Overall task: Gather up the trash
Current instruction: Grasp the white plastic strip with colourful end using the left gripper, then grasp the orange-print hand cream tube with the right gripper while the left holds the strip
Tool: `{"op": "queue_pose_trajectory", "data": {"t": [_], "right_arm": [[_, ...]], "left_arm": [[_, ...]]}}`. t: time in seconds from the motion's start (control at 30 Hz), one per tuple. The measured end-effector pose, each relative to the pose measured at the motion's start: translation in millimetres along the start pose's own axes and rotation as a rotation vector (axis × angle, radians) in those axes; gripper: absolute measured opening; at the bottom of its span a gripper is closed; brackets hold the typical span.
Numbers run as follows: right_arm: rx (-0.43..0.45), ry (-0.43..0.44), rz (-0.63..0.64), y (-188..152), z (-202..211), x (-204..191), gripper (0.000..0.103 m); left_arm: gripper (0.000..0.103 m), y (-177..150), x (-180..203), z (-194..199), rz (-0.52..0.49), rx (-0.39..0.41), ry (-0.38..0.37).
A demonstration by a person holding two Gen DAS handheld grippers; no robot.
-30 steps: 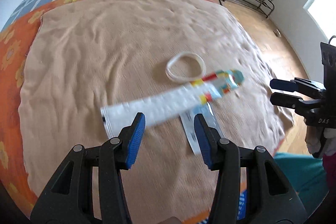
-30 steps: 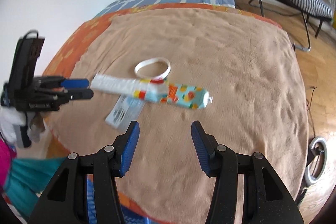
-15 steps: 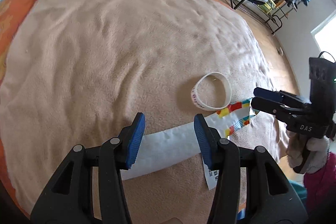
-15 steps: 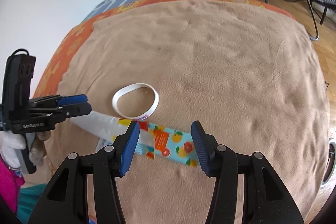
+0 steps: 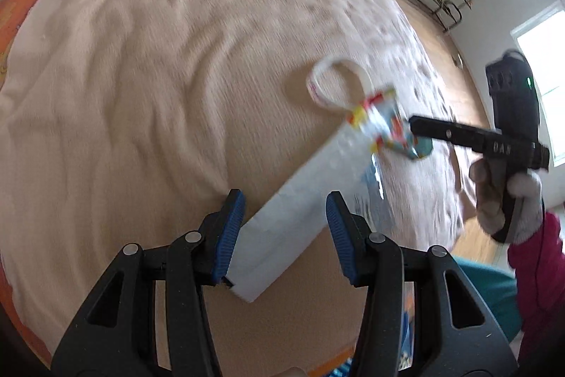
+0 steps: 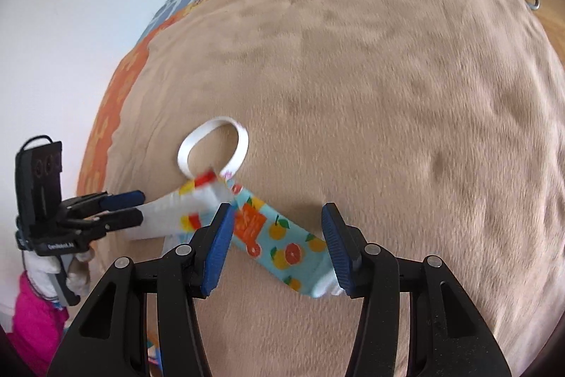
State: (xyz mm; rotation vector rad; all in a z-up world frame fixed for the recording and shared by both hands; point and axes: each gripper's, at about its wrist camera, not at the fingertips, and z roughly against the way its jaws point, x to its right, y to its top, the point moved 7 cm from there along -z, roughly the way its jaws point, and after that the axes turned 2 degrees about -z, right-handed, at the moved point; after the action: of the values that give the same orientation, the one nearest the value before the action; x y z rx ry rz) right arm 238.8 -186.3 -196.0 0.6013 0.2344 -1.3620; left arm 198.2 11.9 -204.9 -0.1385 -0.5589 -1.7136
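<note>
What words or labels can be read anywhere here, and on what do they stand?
"DAS": on the right gripper, seen from the left wrist.
Small white lettering on the left gripper: too blurred to read.
Pink print on the white band: too blurred.
The fruit-patterned wrapper: no readable words.

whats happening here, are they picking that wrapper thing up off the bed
A person holds a gripper in each hand over a long flattened tube that lies on a tan blanket. The left gripper straddles its white end, and the right gripper straddles its fruit-printed end. Both stand open with the pads off the tube, so nothing is gripped yet. A white ring lies just beyond it.
</note>
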Motion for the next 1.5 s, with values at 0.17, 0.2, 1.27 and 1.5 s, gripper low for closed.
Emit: {"op": "queue_pose_trajectory", "data": {"t": [0.17, 0.2, 1.27, 1.5], "right_arm": [[-0.067, 0.021, 0.08, -22, 1, -14, 0.05], [-0.078, 0.014, 0.11, -26, 1, -19, 0.05], [-0.015, -0.333, 0.378, -25, -20, -41, 0.034], [0.0, -0.331, 0.376, -31, -12, -42, 0.034]], "left_arm": [[0.05, -16, 18, 1, -0.076, -0.038, 0.057], [0.05, -16, 21, 1, -0.086, -0.037, 0.068], [0.036, 5, 60, -26, -0.274, 0.018, 0.253], [0.035, -2, 64, -17, -0.283, 0.031, 0.235]]}}
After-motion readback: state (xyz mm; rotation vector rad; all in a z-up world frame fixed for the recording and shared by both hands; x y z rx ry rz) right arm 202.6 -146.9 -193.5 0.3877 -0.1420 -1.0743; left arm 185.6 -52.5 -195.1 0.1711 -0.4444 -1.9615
